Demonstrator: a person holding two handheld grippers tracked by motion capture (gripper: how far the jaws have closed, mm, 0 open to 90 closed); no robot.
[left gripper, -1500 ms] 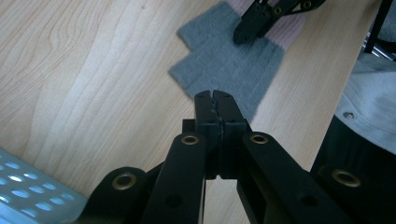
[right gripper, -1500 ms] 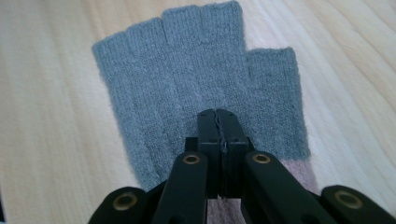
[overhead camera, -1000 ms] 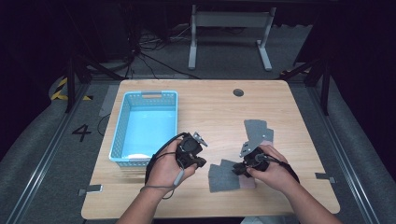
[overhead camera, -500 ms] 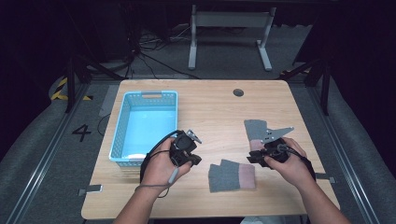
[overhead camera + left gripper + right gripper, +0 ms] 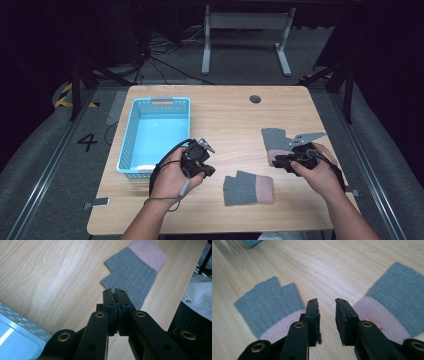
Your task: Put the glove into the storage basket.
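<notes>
I am holding my left gripper [image 5: 114,292] pressed together and empty just beside the near glove [image 5: 248,188], which is lying flat at the table's [image 5: 225,115] front. My right gripper [image 5: 326,302] is hovering spread between that glove and the far glove [image 5: 274,139].

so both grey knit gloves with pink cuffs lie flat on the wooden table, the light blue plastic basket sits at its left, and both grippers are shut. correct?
Not quite. The right gripper is open: the right gripper view shows a clear gap between its jaws. The left gripper is shut. The rest holds: both grey knit gloves with pink cuffs lie flat on the wooden table, light blue plastic basket at left.
</notes>
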